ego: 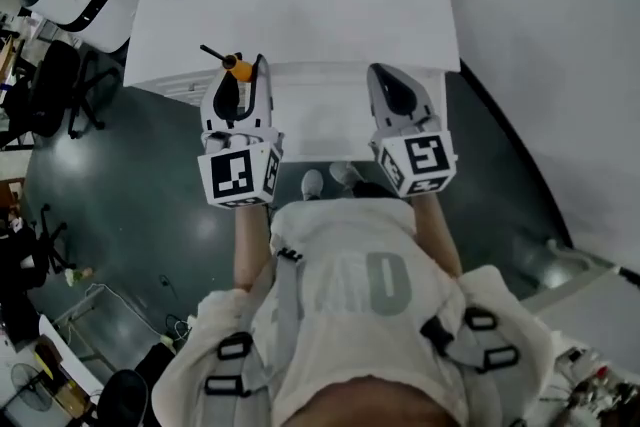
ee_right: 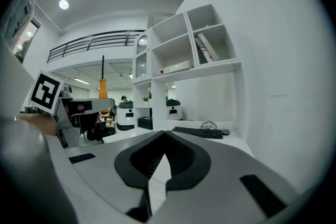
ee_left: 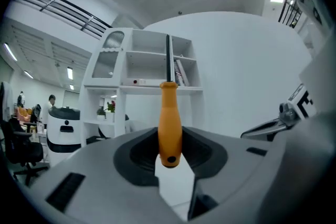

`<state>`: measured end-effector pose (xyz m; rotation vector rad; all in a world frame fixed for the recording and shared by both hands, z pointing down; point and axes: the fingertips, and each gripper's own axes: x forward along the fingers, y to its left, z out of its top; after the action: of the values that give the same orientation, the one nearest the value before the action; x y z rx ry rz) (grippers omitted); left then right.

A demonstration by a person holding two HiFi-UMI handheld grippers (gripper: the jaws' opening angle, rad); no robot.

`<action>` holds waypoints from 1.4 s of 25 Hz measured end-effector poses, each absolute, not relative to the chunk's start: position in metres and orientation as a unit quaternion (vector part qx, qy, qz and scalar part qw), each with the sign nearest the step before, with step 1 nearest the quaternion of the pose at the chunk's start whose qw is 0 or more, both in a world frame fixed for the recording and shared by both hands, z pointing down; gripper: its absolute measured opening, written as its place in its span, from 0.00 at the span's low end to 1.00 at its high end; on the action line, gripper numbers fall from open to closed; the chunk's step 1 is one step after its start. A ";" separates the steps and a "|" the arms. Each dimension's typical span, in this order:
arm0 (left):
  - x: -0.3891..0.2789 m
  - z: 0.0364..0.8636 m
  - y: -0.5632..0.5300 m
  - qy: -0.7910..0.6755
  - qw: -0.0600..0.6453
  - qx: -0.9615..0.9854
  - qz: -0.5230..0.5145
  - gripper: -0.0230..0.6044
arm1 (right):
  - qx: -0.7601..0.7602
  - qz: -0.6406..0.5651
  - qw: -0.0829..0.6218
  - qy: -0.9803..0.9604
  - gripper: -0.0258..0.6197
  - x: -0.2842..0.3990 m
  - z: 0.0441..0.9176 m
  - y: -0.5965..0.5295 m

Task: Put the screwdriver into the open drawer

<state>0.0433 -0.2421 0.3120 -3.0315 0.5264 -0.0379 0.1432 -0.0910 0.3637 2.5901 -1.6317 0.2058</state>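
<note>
Left gripper (ee_left: pixel 170 150) is clamping the screwdriver (ee_left: pixel 170 123) by its orange handle, shaft upright, just beside the open drawer's (ego: pixel 325 120) left edge. Right gripper (ee_right: pixel 161 139) is hovering over the drawer's right side, jaws together on nothing. Carrying step, I'm judging; next calls for shifting right, lowering, releasing.

Cream shirt (ego: pixel 345 265), black-buckled straps (ego: pixel 284 313); left tongs (ego: pixel 243 80) and right tongs (ego: pixel 386 81) pale grey.
</note>
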 end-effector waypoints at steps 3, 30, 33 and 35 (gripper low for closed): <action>0.065 0.312 -0.233 0.130 0.025 -0.991 -0.010 0.22 | 0.868 0.064 0.035 -0.492 0.05 0.155 0.361 -0.070; 0.120 0.322 -0.176 0.021 0.028 -0.999 -0.036 0.22 | 0.908 0.086 0.028 -0.408 0.05 0.178 0.368 -0.009; 0.128 0.326 -0.169 0.006 0.038 -0.998 -0.049 0.22 | 0.905 0.090 0.028 -0.414 0.05 0.177 0.371 -0.009; 0.136 0.331 -0.164 -0.007 0.059 -0.996 -0.061 0.22 | 0.904 0.092 0.027 -0.417 0.05 0.178 0.373 -0.008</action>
<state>0.1360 -0.1642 0.3311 -3.0180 -0.0199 -0.1852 0.1775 -0.0084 0.3727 2.7912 -1.2875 0.2842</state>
